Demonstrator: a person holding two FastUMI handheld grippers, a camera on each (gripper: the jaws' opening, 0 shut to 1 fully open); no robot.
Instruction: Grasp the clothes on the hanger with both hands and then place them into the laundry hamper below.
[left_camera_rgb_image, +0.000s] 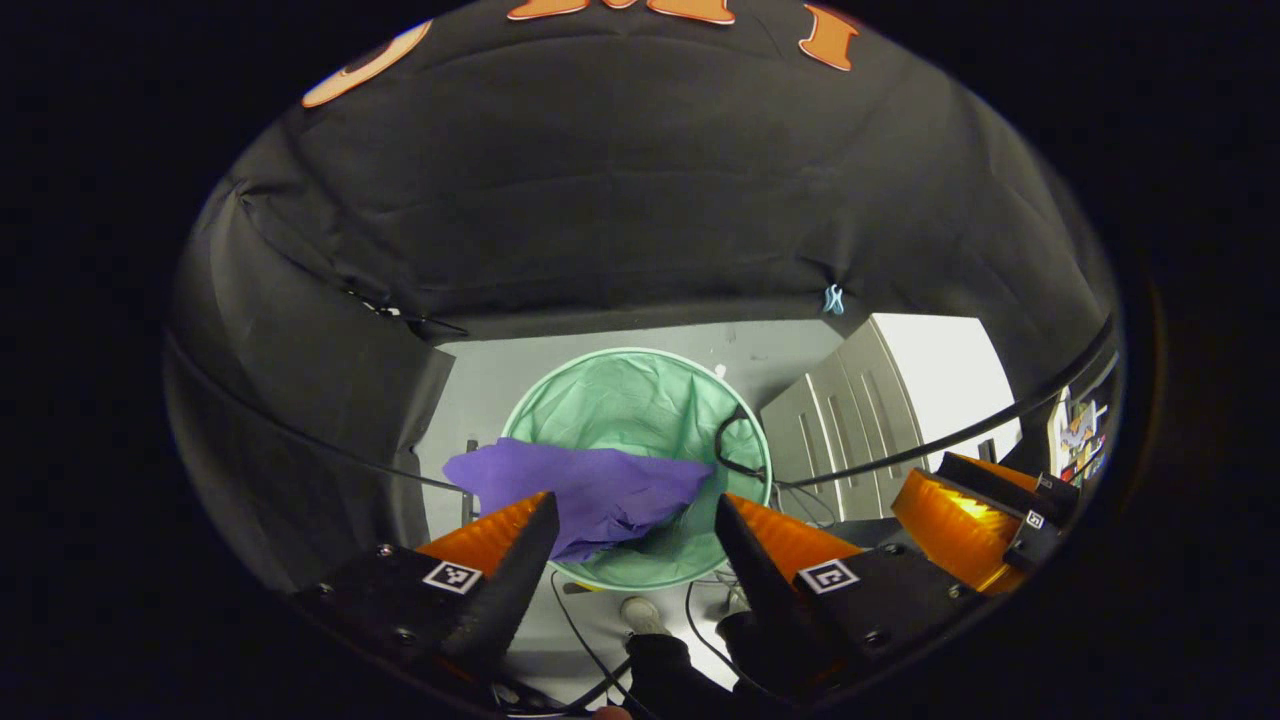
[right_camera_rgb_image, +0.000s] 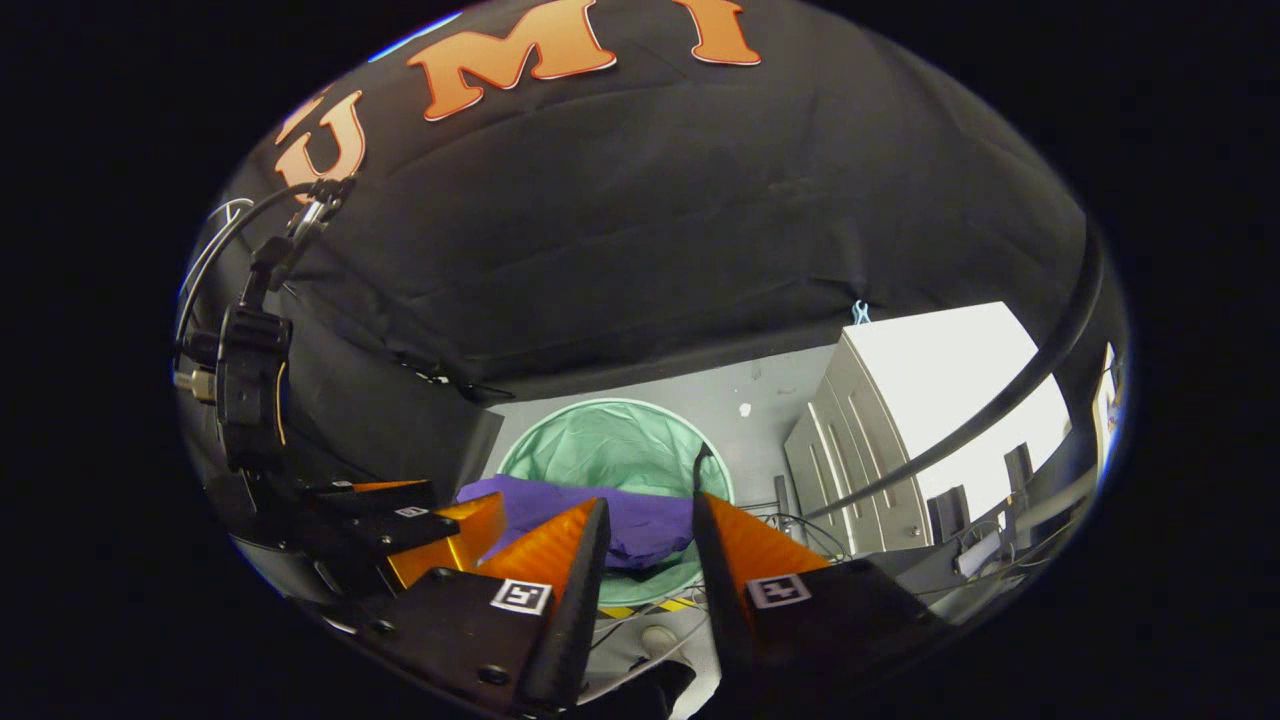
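Note:
A purple garment (left_camera_rgb_image: 590, 485) lies draped over the near-left rim of the round green mesh laundry hamper (left_camera_rgb_image: 640, 405) on the floor below. My left gripper (left_camera_rgb_image: 635, 520) hovers above it, open, its orange fingers apart with nothing between them. The right gripper (left_camera_rgb_image: 965, 520) shows at the right edge of the left gripper view. In the right gripper view the same purple garment (right_camera_rgb_image: 620, 520) hangs across the hamper (right_camera_rgb_image: 615, 440), and my right gripper (right_camera_rgb_image: 650, 525) stands open above it, empty. The left gripper (right_camera_rgb_image: 440, 535) sits to its left.
A white cabinet (left_camera_rgb_image: 880, 400) stands right of the hamper. Black cloth walls close the back and left. A black cable (left_camera_rgb_image: 960, 430) runs across the right side. Cables and a shoe (left_camera_rgb_image: 640, 615) lie on the grey floor near the hamper's front.

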